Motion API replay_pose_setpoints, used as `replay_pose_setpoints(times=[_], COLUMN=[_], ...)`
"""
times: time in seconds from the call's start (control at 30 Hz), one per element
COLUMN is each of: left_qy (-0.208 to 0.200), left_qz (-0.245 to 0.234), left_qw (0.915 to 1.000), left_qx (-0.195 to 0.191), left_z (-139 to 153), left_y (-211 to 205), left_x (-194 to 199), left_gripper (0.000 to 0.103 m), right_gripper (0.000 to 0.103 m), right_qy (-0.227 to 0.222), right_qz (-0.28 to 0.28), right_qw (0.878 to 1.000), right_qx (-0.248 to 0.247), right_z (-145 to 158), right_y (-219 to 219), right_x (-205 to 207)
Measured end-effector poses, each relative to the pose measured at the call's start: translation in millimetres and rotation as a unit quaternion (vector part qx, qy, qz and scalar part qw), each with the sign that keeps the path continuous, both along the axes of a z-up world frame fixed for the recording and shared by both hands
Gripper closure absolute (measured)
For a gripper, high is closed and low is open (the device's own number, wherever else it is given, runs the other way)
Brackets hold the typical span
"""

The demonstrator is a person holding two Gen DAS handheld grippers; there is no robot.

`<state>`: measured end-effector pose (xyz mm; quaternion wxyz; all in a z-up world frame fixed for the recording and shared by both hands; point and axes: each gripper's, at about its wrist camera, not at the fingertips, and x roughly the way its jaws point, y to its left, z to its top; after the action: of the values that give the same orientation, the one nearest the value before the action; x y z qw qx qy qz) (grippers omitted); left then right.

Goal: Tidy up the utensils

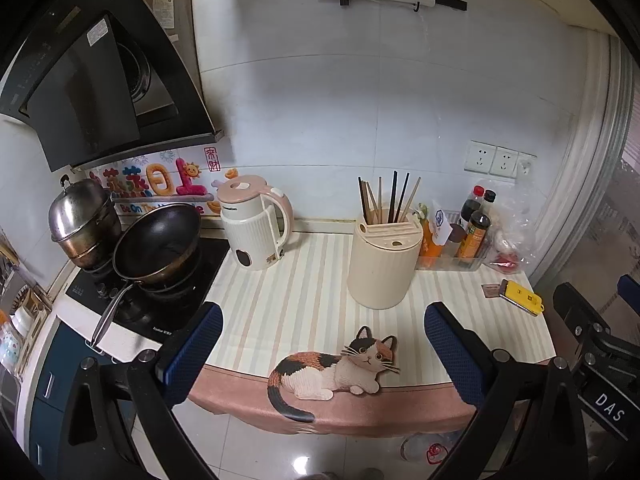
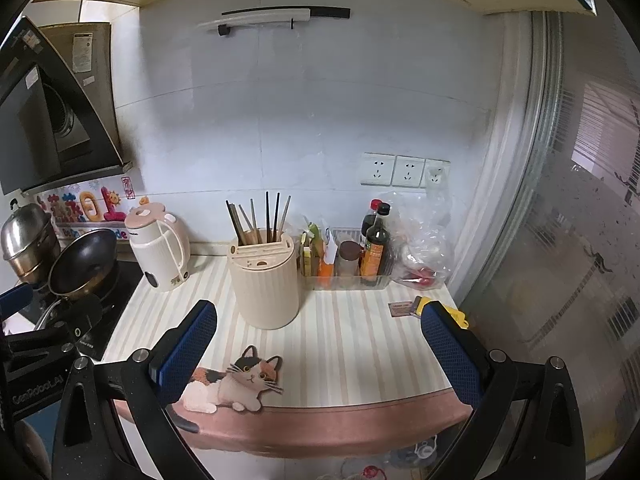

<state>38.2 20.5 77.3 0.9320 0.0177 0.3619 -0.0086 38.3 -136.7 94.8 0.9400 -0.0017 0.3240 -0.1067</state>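
A cream ribbed utensil holder (image 1: pixel 382 264) stands on the striped counter mat (image 1: pixel 296 300), with several chopsticks (image 1: pixel 390 200) upright in it. It also shows in the right wrist view (image 2: pixel 267 284) with the chopsticks (image 2: pixel 260 218). My left gripper (image 1: pixel 322 344) is open and empty, held back over the mat's front edge, short of the holder. My right gripper (image 2: pixel 318 344) is open and empty too, in front of the holder and a little to its right. The right gripper's body shows at the right edge of the left wrist view (image 1: pixel 600 344).
A cream and pink kettle (image 1: pixel 256 224) stands left of the holder. A black pan (image 1: pixel 158 240) and steel pot (image 1: pixel 82 216) sit on the stove at left. A clear tray of sauce bottles (image 1: pixel 460 236), a plastic bag (image 1: pixel 508 224) and a yellow object (image 1: pixel 522 298) are at right.
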Motion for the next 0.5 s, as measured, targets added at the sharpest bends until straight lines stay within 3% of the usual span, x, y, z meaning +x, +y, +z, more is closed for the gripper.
replay_pose_setpoints(times=[0.5], left_qy=[-0.002], left_qz=[0.0], left_qw=[1.0], left_qx=[0.0], left_z=[2.1], left_y=[0.5], left_x=[2.7], left_gripper=[0.0], right_gripper=[0.0], right_qy=[-0.001], right_qz=[0.001], right_qw=[1.0], right_qx=[-0.002], right_z=[0.9], right_y=[-1.1], right_x=[3.3])
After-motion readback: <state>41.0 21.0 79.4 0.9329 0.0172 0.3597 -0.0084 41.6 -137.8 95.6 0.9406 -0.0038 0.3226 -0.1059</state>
